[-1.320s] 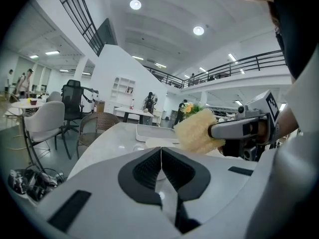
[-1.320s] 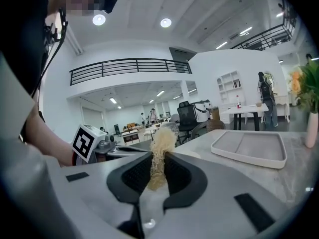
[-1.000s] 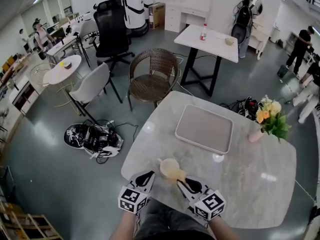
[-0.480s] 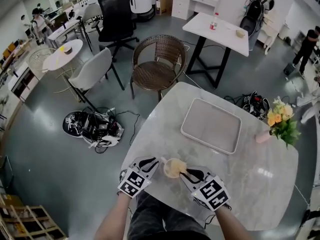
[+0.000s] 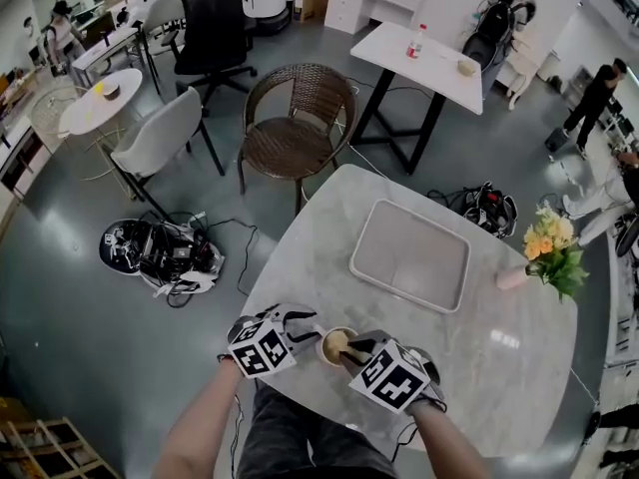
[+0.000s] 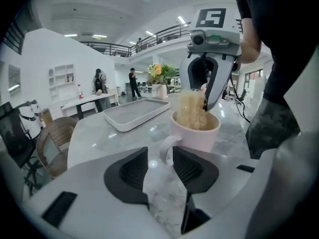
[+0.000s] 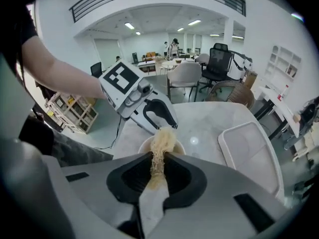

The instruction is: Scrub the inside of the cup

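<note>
head view: cup [image 5: 327,353] upright at near edge of marble worktop [image 5: 499,387]. left tongs [image 6: 160,158] opening, cup handle [image 6: 166,146] between them, unpressed. right tongs [image 7: 158,161] clenched on fibrous scrubber [image 7: 162,136], dipped into cup.

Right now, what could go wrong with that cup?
The left gripper is opening its jaws around the handle, so the cup stands unheld while the right gripper holds the scrubber in it: it might tip or slide. It also sits near the table edge.
</note>
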A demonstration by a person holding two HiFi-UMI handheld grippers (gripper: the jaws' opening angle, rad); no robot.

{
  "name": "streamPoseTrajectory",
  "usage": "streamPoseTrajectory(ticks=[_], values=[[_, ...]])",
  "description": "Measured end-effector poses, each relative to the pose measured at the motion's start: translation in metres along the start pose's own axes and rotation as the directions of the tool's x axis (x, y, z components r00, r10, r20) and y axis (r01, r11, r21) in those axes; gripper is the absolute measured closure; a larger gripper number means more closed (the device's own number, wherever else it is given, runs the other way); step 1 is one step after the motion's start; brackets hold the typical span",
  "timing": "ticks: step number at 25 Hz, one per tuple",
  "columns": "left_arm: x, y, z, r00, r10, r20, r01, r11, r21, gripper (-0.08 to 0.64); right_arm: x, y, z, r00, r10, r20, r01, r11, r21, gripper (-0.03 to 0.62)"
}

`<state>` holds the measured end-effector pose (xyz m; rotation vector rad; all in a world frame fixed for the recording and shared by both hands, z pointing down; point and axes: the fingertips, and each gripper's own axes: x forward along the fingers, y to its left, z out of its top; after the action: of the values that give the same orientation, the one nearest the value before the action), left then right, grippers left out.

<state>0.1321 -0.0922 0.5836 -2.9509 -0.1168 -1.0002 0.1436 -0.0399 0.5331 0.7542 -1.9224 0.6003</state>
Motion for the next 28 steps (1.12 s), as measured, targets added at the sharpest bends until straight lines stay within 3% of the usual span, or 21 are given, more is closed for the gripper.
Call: streamPoseTrajectory(ticks=[6,16,23,28], values=[[-0.004,-0.013,-0.002,0.994,-0.109,-0.01,0.11,0.992,0.069,0.44,0.02,0.0,-0.002,0.993,-0.037,-0.114,0.029,0.997,-0.07,0.529],[-0.019,-0.038,-0.011,0.994,-0.105,0.021,0.104,0.993,0.055,0.442,0.037,0.008,-0.011,0.986,-0.006,-0.169,-0.013,0.994,-0.106,0.529],[-0.025,-0.063,-0.015,0.995,-0.099,-0.007,0.099,0.991,0.089,0.442,0.027,0.014,-0.014,0.989,0.1,-0.105,-0.097,0.995,0.038,0.529],[-0.027,-0.088,-0.016,0.993,-0.116,-0.009,0.116,0.99,0.079,0.456,0.016,0.017,-0.015,0.988,0.152,-0.017,-0.147,0.977,0.157,0.529]])
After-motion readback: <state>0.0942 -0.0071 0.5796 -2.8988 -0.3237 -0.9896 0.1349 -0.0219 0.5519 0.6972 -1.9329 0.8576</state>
